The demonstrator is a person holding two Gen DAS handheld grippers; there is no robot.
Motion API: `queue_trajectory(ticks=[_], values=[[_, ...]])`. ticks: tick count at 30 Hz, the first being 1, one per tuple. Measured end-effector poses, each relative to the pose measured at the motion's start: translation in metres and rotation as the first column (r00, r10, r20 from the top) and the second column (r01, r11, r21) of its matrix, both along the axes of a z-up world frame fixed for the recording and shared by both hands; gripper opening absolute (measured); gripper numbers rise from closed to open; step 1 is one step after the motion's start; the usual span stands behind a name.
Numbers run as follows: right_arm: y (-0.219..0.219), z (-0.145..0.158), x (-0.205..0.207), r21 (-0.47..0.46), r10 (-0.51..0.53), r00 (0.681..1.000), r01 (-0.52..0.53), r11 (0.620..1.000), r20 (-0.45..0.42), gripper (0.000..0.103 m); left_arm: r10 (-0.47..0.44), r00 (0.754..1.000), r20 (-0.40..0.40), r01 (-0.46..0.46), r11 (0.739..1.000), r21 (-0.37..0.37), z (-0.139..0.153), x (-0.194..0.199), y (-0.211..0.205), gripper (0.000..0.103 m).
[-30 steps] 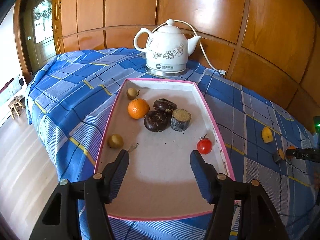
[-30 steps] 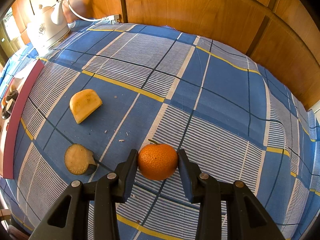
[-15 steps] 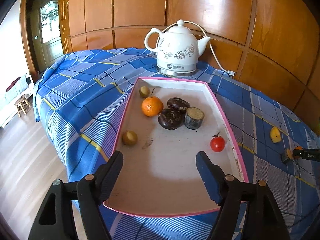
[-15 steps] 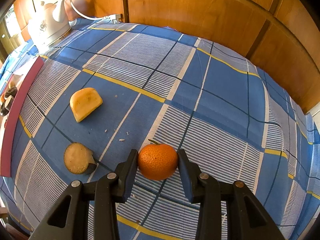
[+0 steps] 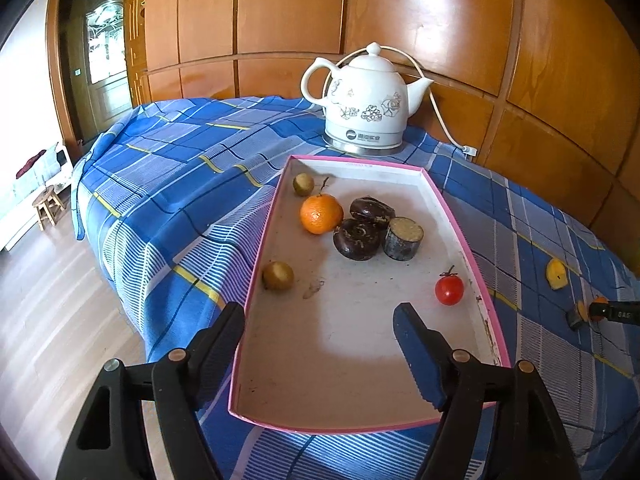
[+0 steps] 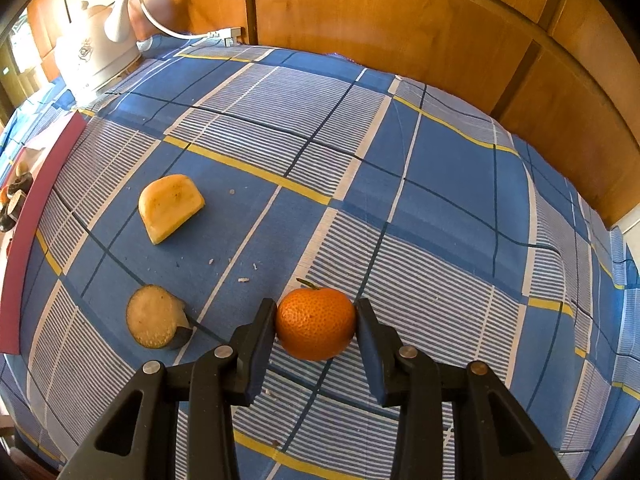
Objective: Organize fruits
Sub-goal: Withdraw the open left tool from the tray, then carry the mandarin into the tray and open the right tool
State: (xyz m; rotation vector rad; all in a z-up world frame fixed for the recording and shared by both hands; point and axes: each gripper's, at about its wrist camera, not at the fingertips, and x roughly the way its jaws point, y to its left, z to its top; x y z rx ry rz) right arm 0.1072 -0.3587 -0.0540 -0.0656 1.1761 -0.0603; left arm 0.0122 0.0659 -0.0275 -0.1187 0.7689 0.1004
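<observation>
My right gripper (image 6: 315,309) is shut on a mandarin (image 6: 316,330) that rests on the blue checked cloth, with a pad pressed against each side. In the left wrist view my left gripper (image 5: 318,312) hangs open over the near end of the pink-rimmed white tray (image 5: 262,256), nothing between its fingers. The tray holds another mandarin (image 5: 321,214), two dark brown fruits (image 5: 357,239), a cut cylinder piece (image 5: 403,233), a small tomato (image 5: 449,289) and two small brownish fruits (image 5: 277,276). A yellow wedge (image 6: 170,206) and a cut round piece (image 6: 154,322) lie on the cloth left of the right gripper.
A white kettle (image 5: 366,108) stands behind the tray, its cord running to a plug (image 6: 224,36) by the wooden wall. The cloth-covered table ends at the left above a wooden floor (image 5: 52,320). The tray's side (image 6: 24,240) shows at the left of the right wrist view.
My left gripper's jaws have spread wider and it has drawn back a little from the tray. The right gripper and its mandarin have not moved.
</observation>
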Motion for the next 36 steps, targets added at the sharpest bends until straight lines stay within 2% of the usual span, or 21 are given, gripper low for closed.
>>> queue_trajectory(ticks=[3,7,13,19,26,31,36], values=[[0.001,0.004,0.001,0.017,-0.001,1.0,0.001,1.0,-0.009,0.04,0.002,1.0,-0.002,-0.002,1.0,-0.004,0.0,0.0,0.003,0.08],[0.014,0.019,-0.003,0.065,0.026,0.999,-0.028,0.997,0.023,0.04,0.002,1.0,-0.005,-0.002,1.0,-0.009,-0.001,0.0,0.005,0.081],[0.059,0.04,-0.011,0.145,0.138,0.988,-0.147,0.978,0.069,0.04,-0.002,1.0,-0.004,0.002,1.0,-0.009,-0.001,0.0,0.004,0.081],[0.125,0.055,-0.014,0.239,0.273,0.955,-0.294,0.925,0.119,0.04,0.007,1.0,0.002,-0.007,1.0,-0.018,0.0,0.0,0.007,0.081],[0.202,0.068,-0.014,0.342,0.395,0.903,-0.43,0.836,0.169,0.04,0.016,1.0,0.015,-0.016,1.0,-0.017,0.002,-0.004,0.017,0.081],[0.244,0.059,-0.011,0.384,0.448,0.88,-0.473,0.793,0.159,0.04,0.073,0.997,0.029,-0.073,0.997,-0.022,0.003,-0.008,0.04,0.081],[0.271,0.045,-0.009,0.417,0.47,0.872,-0.48,0.772,0.134,0.04,0.132,0.991,0.024,-0.131,0.99,-0.045,0.0,-0.009,0.062,0.081]])
